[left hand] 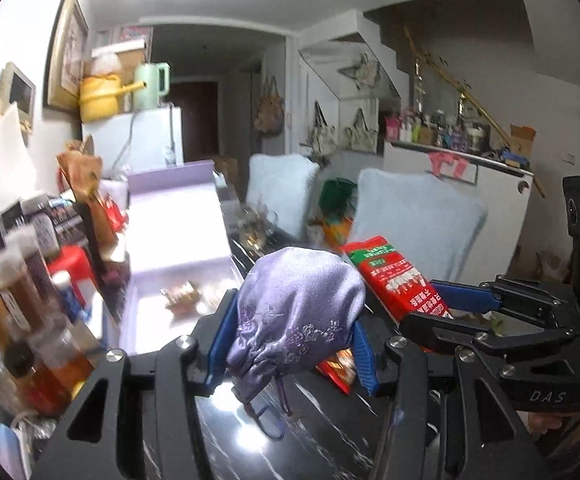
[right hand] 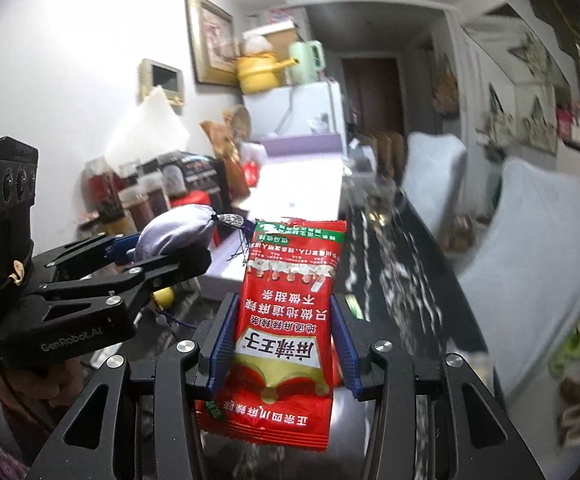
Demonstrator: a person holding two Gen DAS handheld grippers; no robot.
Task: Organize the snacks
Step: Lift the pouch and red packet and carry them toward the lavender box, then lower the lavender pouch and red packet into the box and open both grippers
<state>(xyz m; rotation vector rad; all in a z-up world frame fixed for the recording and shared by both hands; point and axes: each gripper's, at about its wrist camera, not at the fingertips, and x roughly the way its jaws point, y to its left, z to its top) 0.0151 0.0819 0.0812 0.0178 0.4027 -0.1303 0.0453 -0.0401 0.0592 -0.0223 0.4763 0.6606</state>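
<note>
My left gripper [left hand: 290,336] is shut on a purple satin drawstring pouch [left hand: 294,312], held above the dark marble table [left hand: 322,432]. Its cord hangs down below the blue pads. My right gripper [right hand: 283,344] is shut on a red snack packet [right hand: 285,332] with white lettering, held upright. In the left wrist view the right gripper [left hand: 442,304] and the red snack packet [left hand: 394,276] show just to the right of the pouch. In the right wrist view the left gripper [right hand: 157,252] with the pouch [right hand: 173,232] is at the left.
A lilac open box [left hand: 177,224] lies on the table ahead, with a small wrapped item [left hand: 183,298] inside. Jars and bottles [left hand: 21,300] crowd the left edge. Two pale blue cushioned chairs [left hand: 414,220] stand at the table's right side.
</note>
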